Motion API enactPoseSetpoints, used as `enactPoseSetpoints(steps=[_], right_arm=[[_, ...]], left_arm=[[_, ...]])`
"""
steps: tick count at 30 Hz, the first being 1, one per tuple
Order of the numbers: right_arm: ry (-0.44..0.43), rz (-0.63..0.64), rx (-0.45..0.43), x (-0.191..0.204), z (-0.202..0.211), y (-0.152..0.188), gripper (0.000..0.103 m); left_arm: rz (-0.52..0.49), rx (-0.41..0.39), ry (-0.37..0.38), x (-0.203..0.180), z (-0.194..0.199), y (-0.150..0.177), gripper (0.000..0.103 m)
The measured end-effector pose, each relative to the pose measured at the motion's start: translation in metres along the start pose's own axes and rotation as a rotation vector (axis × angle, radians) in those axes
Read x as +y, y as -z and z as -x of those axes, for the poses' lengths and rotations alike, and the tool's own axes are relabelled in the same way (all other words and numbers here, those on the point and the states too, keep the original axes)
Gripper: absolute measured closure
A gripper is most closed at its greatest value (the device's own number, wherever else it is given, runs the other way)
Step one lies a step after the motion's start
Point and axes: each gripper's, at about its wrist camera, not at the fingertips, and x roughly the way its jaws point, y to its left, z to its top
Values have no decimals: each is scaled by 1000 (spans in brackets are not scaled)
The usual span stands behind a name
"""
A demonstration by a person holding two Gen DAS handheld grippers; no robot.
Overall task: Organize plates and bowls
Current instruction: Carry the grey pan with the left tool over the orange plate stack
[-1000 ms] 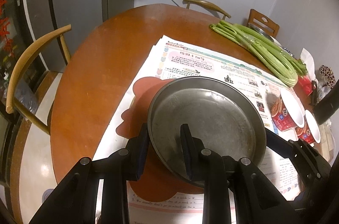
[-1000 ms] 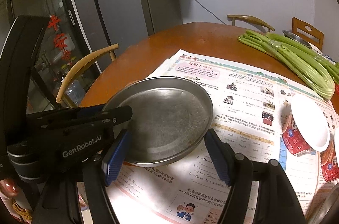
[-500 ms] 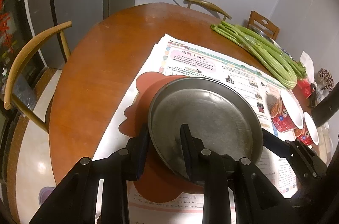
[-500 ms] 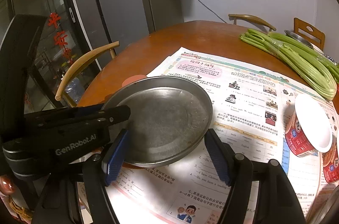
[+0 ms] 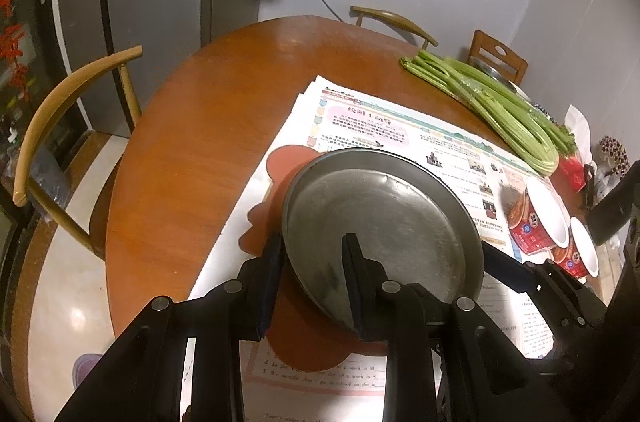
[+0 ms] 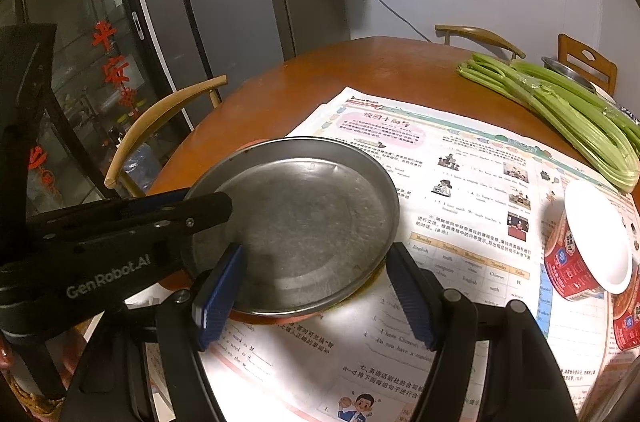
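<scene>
Metal plate (image 5: 380, 226) pinched at near-left rim by left tongs (image 5: 312, 262), jaws just easing apart, rim between them; tilted over an orange mat (image 5: 280, 162) on the newspapered surface (image 5: 180, 126). Right tongs (image 6: 316, 286) apart, empty, straddling near rim without contact. Risk: slackening pinch, slick metal sliding out, clattering down, skidding right toward red bowls (image 6: 588, 246).

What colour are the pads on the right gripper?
Blue, ribbed pads; clearest in the right wrist view.
</scene>
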Motion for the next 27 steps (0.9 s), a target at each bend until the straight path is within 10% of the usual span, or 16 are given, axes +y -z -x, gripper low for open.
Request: enactPoseSetpoints(steps=[27], right_arm=[[-2, -1, -60, -1, 13, -8, 30]], left_arm=[[143, -6, 13, 43, 9, 1, 66]])
